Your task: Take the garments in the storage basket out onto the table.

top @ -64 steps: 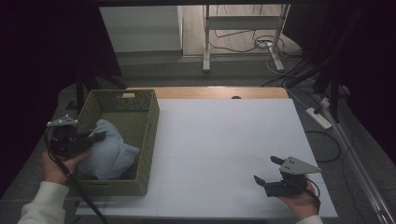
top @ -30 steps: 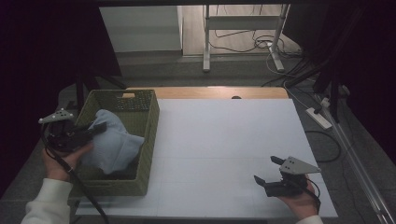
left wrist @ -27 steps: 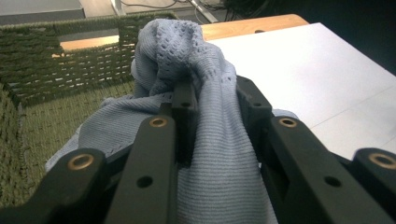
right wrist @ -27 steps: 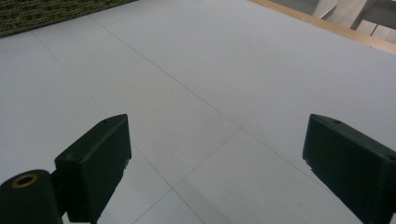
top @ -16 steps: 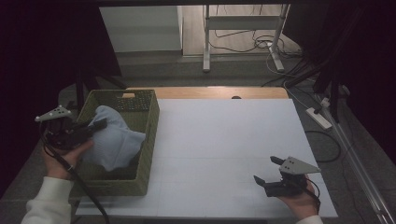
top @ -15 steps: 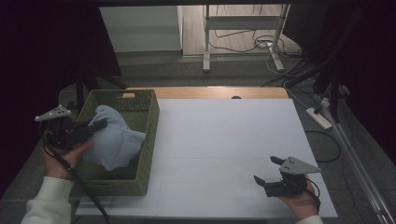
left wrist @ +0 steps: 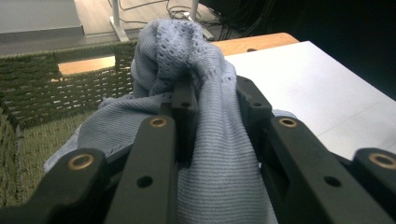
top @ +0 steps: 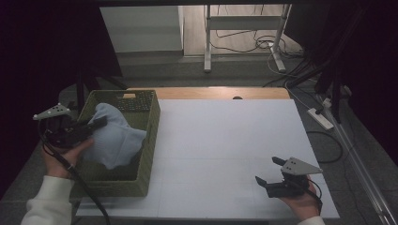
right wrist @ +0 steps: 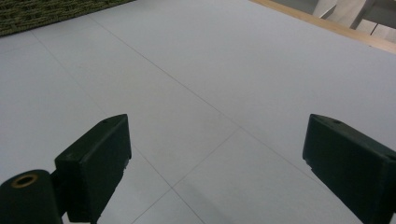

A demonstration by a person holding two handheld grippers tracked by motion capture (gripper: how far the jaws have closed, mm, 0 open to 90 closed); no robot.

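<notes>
Left gripper (top: 96,124): fingers clamped on a bunched fold of the blue knit cloth (top: 115,136) — in the left gripper view the fabric (left wrist: 205,116) is pinched between the two black fingers (left wrist: 184,100) and spills over them.
Cloth: pale blue knit, held up over the basket (top: 150,140); its lower part hangs down inside, toward the basket's near half.
Basket: green woven, rectangular, at the left edge of the white tabletop (top: 225,150); its far wall shows behind the cloth in the left gripper view (left wrist: 56,88).
Left hand (top: 58,159): outside the basket's left wall, white sleeve at the bottom edge.
Right gripper (top: 270,171): fingers spread wide with nothing between them — resting low at the near right of the tabletop, well apart from the basket.
Right gripper view: bare white surface (right wrist: 210,84) between the two fingers (right wrist: 93,163).
</notes>
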